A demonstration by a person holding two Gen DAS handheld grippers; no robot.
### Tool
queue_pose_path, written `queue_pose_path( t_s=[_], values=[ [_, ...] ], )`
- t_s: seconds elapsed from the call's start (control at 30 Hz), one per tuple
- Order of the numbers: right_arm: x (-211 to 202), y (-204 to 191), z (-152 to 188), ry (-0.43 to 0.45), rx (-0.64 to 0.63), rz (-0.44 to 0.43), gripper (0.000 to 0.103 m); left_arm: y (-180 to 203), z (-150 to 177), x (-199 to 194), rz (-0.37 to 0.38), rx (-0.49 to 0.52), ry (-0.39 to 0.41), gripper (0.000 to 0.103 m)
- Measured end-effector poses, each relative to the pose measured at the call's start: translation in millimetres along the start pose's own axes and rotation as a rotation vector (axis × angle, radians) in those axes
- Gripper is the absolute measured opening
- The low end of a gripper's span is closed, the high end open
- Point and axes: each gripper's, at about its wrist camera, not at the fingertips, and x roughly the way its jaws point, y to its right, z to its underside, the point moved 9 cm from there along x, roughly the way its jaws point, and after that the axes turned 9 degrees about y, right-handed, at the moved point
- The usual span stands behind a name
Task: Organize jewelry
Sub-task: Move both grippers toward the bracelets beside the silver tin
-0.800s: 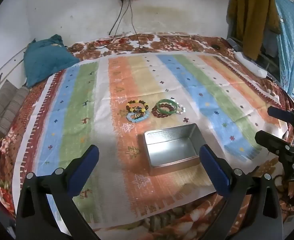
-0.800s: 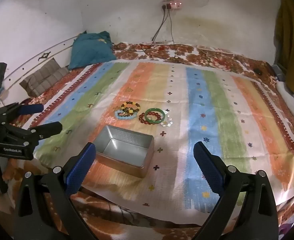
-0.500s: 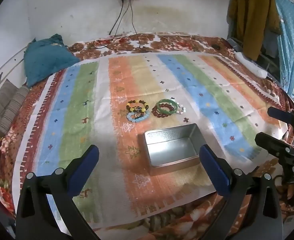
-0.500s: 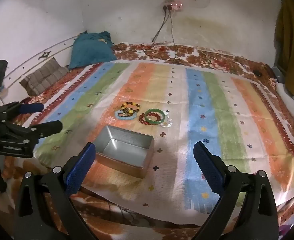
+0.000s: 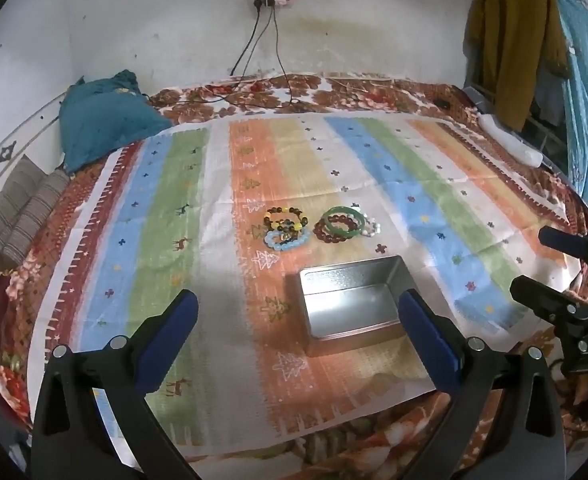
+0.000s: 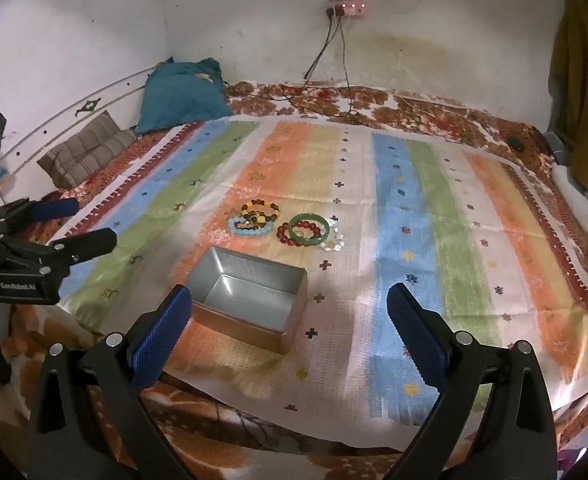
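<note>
- Bracelets (image 5: 322,226) lie in a cluster on the striped cloth (image 5: 434,184) on the bed, just behind the tin box (image 5: 350,304).
- Green bangle (image 6: 309,229) rests on red beads (image 6: 290,236); pale blue beads (image 6: 250,229) and yellow-brown beads (image 6: 260,210) overlap to its left.
- Tin box is open, nothing in it.
- Left gripper (image 5: 298,320) jaws wide, holding nothing, low near the box.
- Right gripper (image 6: 290,308) jaws wide, holding nothing.
- Teal pillow (image 5: 102,116) by the wall.
</note>
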Motion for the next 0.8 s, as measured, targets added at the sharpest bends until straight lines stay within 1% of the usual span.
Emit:
queue_pose_path(
  t_s=[0.1, 0.13, 0.23, 0.33, 0.47, 0.6, 0.67, 0.8],
  values=[
    [0, -1, 0, 0.0, -0.004, 0.001, 0.099, 4, 1, 0, 0.024, 0.004, -0.005, 0.098],
    [0, -1, 0, -0.001, -0.003, 0.002, 0.099, 5, 2, 1, 0.02, 0.01, -0.007, 0.098],
    [0, 1, -1, -0.001, 0.004, 0.004, 0.099, 5, 3, 2, -0.013, 0.026, -0.01, 0.098],
    [-1, 3, -1, -0.001, 0.014, 0.009, 0.099, 5, 3, 1, -0.021, 0.035, -0.008, 0.098],
    [1, 5, 0, -0.011, 0.024, 0.015, 0.099, 2, 3, 3, -0.057, 0.039, -0.015, 0.098],
    [4, 5, 1, -0.021, 0.023, 0.016, 0.099, -3, 4, 4, -0.071, 0.035, -0.026, 0.098],
    [6, 6, 2, -0.029, 0.025, 0.019, 0.099, -4, 5, 6, -0.064, 0.03, -0.037, 0.098],
    [10, 5, 3, -0.043, 0.027, 0.018, 0.099, -6, 6, 4, -0.049, 0.019, -0.03, 0.098]
  ],
)
